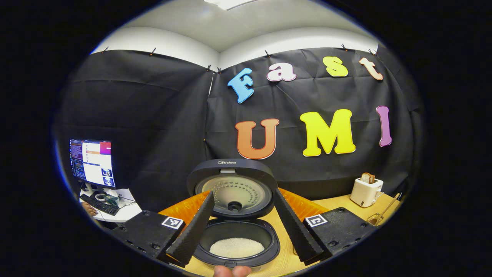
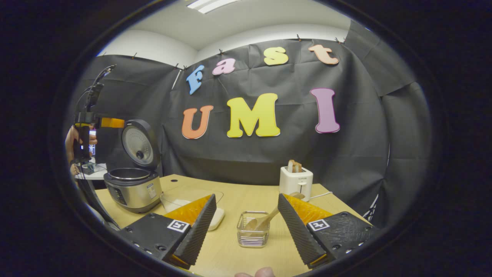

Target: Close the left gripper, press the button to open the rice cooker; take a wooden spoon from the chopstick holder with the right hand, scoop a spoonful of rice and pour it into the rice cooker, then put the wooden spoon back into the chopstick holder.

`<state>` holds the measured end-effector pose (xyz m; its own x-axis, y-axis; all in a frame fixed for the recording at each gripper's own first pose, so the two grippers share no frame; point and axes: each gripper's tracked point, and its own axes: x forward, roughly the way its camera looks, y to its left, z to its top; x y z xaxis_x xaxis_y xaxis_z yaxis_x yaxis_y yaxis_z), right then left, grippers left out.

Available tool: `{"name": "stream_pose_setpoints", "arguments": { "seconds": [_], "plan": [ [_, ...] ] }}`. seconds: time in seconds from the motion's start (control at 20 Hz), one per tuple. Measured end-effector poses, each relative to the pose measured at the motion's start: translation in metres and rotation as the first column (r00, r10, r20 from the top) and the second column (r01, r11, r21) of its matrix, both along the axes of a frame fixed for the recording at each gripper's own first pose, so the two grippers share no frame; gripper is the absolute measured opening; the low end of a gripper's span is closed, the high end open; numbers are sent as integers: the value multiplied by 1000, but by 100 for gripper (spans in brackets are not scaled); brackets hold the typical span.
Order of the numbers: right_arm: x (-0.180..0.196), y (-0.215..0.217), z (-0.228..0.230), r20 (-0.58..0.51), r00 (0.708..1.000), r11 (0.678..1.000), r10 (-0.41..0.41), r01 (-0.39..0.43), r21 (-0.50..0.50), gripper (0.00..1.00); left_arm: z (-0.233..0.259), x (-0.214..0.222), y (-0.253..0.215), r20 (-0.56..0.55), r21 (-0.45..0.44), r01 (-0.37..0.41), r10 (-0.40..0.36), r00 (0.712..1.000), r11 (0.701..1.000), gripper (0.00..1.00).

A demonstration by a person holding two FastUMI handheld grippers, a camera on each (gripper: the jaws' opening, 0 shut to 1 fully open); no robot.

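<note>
Pale wood tabletop (image 2: 246,192) runs under both of your grippers, closed in behind by black cloth wall with a white ceiling above. Your left gripper (image 1: 243,200) stands open and holds nothing, its two fingers spread to either side of the rice cooker (image 1: 235,238), which sits straight ahead and just below the tips. The cooker's lid (image 1: 231,188) is up, standing upright behind the pot, and white rice (image 1: 236,247) lies in the bottom of the pot. From that view you also get a monitor (image 1: 92,162) and keyboard (image 1: 99,204) on a small white desk far off to the gripper's left, and a white toaster (image 1: 366,191) with bread in it off to its right. Your right gripper (image 2: 246,203) is open too and empty, fingers well apart. Between and just beyond its tips stands the chopstick holder (image 2: 253,229), a clear ribbed container, with the wooden spoon (image 2: 269,218) leaning in it, handle tilted toward the right finger. A clear container (image 2: 190,198) with something white in it sits partly behind the left finger. The same toaster stands farther ahead, and the open cooker shows well off to the left, beside your other hand (image 2: 73,144).
</note>
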<state>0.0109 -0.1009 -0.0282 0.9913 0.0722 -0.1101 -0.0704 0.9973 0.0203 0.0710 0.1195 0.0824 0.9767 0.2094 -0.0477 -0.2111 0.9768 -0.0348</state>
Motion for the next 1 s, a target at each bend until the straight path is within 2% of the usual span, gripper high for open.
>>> {"name": "stream_pose_setpoints", "arguments": {
  "seconds": [0.1,0.15,0.2,0.25,0.3,0.45,0.5,0.55,0.6,0.65,0.7,0.95,1.0],
  "plan": [
    [2,-8,-1,2,1000,1000,-13,13,0,96,-7,-12,-8,4,-2,1,-1,1000,1000,99],
    [4,-11,-3,-3,1000,1000,-19,19,5,92,-9,-17,-11,14,-5,-4,4,1000,1000,99],
    [6,-15,-7,-13,1000,1000,-26,26,8,95,-13,-20,-17,15,-10,5,-5,1000,1000,99],
    [8,-18,-11,-24,999,999,-35,35,10,95,-18,-21,-24,11,-16,17,-17,1000,1000,95],
    [11,-22,-17,-41,998,999,-45,45,11,95,-23,-22,-29,7,-23,24,-24,1000,999,99],
    [22,-32,-38,-101,992,997,-80,81,-1,96,-32,-22,-40,-8,-28,44,-44,999,999,99],
    [28,-37,-45,-122,988,995,-98,100,11,96,-34,-22,-42,-4,-24,45,-45,999,999,99],
    [34,-40,-52,-143,984,993,-108,114,34,92,-35,-21,-47,3,-26,52,-52,999,998,99],
    [40,-41,-60,-167,979,990,-114,126,59,96,-39,-20,-53,5,-32,65,-65,998,997,99],
    [47,-43,-68,-189,975,988,-118,135,80,96,-44,-20,-55,5,-35,66,-66,998,997,95],
    [55,-45,-74,-205,971,985,-122,144,96,96,-49,-20,-56,3,-35,64,-64,998,997,99],
    [95,-51,-89,-230,961,975,-151,183,125,92,-77,-19,-70,-19,-49,82,-83,996,995,99],
    [100,-50,-91,-233,961,975,-151,184,125,96,-84,-20,-73,-31,-53,88,-90,995,995,99]
  ]
}}
